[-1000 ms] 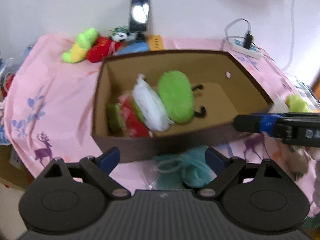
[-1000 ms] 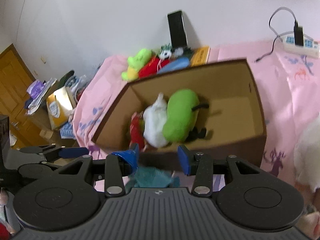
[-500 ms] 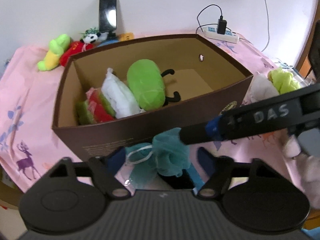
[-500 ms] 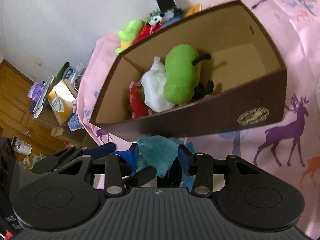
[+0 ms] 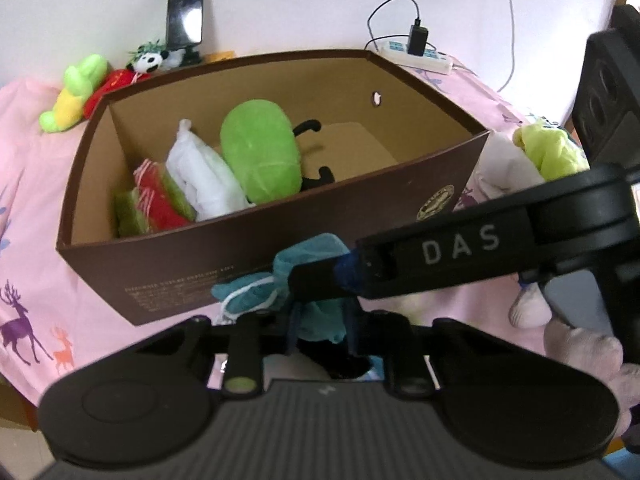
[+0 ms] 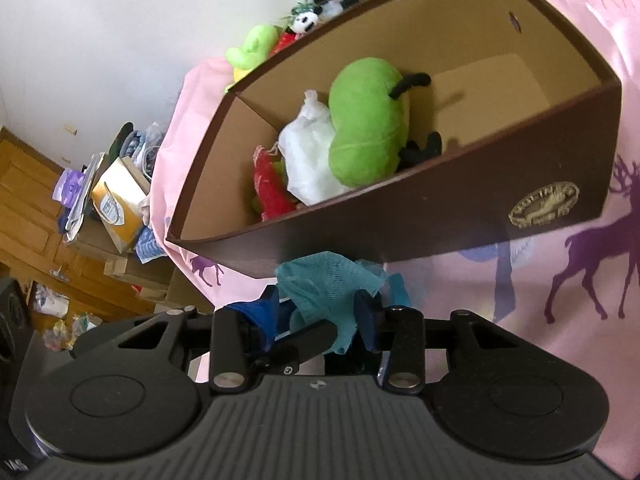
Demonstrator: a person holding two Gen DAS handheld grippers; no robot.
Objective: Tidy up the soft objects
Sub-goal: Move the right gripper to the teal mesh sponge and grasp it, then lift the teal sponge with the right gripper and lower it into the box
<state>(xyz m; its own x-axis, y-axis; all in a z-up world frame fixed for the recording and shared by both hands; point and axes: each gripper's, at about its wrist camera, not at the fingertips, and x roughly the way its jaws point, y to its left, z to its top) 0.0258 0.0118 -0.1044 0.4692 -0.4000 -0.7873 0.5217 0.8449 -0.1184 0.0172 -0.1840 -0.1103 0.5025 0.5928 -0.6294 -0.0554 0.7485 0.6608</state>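
A teal mesh bath puff [image 5: 316, 256] lies on the pink cloth just in front of a brown cardboard box [image 5: 280, 224]. My left gripper [image 5: 320, 318] is closing, and its dark fingers pinch the puff's lower part. A finger of my right gripper [image 5: 400, 268] reaches in from the right onto the same puff. In the right wrist view the puff [image 6: 320, 280] fills the gap of my right gripper [image 6: 322, 310], whose blue pads are closing on it. Inside the box [image 6: 440, 216] lie a green plush [image 5: 260, 156], a white bag [image 5: 200, 176] and a red-and-green soft item [image 5: 156, 200].
Behind the box sit a green-yellow plush [image 5: 72, 96], a red plush [image 5: 116, 82], a panda toy [image 5: 150, 62] and a propped phone [image 5: 185, 8]. A power strip [image 5: 416, 54] lies at the back right. White and lime soft things [image 5: 548, 148] lie right of the box.
Both grippers have come down to the teal puff in front of the box. The left jaws went from wide open to pinching it. The right gripper has moved in around it from the right.
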